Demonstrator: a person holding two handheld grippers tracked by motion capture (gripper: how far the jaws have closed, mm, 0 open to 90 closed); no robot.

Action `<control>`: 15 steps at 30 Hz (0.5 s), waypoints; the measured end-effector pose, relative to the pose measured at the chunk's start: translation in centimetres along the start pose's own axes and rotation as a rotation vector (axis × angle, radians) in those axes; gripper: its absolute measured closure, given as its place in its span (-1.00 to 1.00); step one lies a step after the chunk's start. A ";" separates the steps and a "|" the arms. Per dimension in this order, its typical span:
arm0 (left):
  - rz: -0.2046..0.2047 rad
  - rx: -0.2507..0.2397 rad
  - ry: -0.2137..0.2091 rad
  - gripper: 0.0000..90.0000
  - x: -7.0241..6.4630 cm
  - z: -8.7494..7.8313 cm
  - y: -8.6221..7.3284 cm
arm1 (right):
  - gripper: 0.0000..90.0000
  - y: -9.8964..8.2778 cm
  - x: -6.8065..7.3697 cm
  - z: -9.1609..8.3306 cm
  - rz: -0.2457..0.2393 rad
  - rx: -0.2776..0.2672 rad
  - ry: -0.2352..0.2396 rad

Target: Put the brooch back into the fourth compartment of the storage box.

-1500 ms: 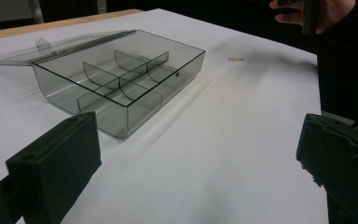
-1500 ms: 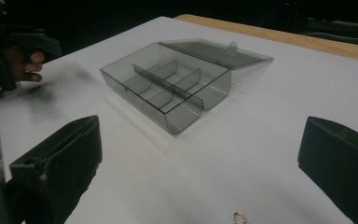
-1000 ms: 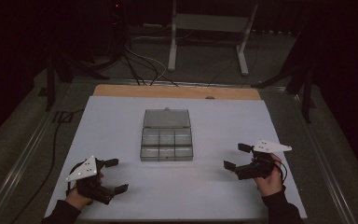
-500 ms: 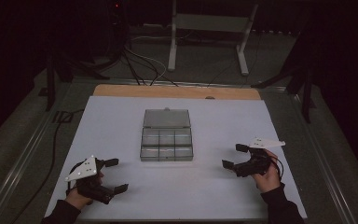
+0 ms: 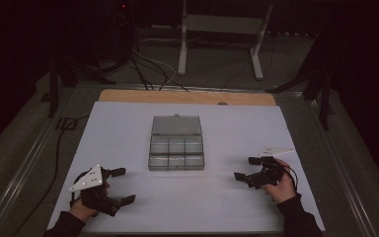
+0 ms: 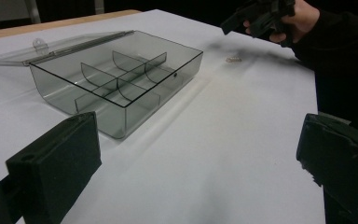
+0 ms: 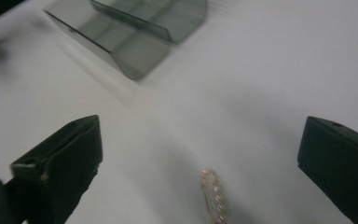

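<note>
Centrally, a white table sheet (image 5: 187, 197) covers the work surface. On it sits a clear smoky compartment box (image 5: 176, 154), six cells, lid (image 5: 176, 125) hinged flat behind. Left gripper (image 5: 120, 185) rests low at the near left corner, held in the left hand (image 5: 83, 207), jaws spread wide, empty, angled toward the box. Right gripper (image 5: 245, 169) hovers right of the box, right hand (image 5: 280, 183) tilting it down and inward, jaws wide apart. Between its jaws, a small gold safety pin (image 7: 214, 196) lies on the sheet, untouched.
</note>
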State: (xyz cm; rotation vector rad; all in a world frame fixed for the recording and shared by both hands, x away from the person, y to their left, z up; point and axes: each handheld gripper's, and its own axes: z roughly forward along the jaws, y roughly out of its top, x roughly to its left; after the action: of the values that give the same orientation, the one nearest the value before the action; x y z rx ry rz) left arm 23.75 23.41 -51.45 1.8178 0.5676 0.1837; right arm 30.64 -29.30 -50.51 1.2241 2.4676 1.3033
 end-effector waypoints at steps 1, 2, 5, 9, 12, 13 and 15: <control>0.000 0.000 0.000 -0.97 0.0 0.0 0.0 | -0.91 0.0 0.0 0.0 0.000 0.000 0.000; 0.002 0.001 0.000 -0.97 0.0 0.0 0.0 | -0.88 0.0 0.0 0.1 0.002 0.004 -0.014; 0.000 0.000 -0.001 -0.97 0.0 0.0 0.0 | -0.75 -0.1 0.2 0.1 -0.006 0.031 -0.026; 0.002 0.001 -0.001 -0.97 0.0 0.0 0.0 | -0.53 -0.3 0.4 0.2 -0.006 0.068 -0.037; 0.001 -0.001 -0.001 -0.97 0.0 0.0 0.0 | -0.34 -0.3 0.6 0.2 -0.005 0.091 -0.043; 0.001 -0.001 -0.001 -0.97 0.0 0.0 0.0 | -0.34 -0.3 0.6 0.2 -0.005 0.091 -0.043; 0.000 -0.001 -0.001 -0.97 0.0 0.0 0.0 | -0.13 -0.3 0.5 0.2 -0.006 0.105 -0.050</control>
State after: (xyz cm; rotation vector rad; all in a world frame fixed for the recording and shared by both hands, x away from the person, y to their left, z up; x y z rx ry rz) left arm 23.74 23.46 -51.44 1.8168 0.5661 0.1829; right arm 30.14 -28.92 -50.71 1.2541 2.5319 1.1403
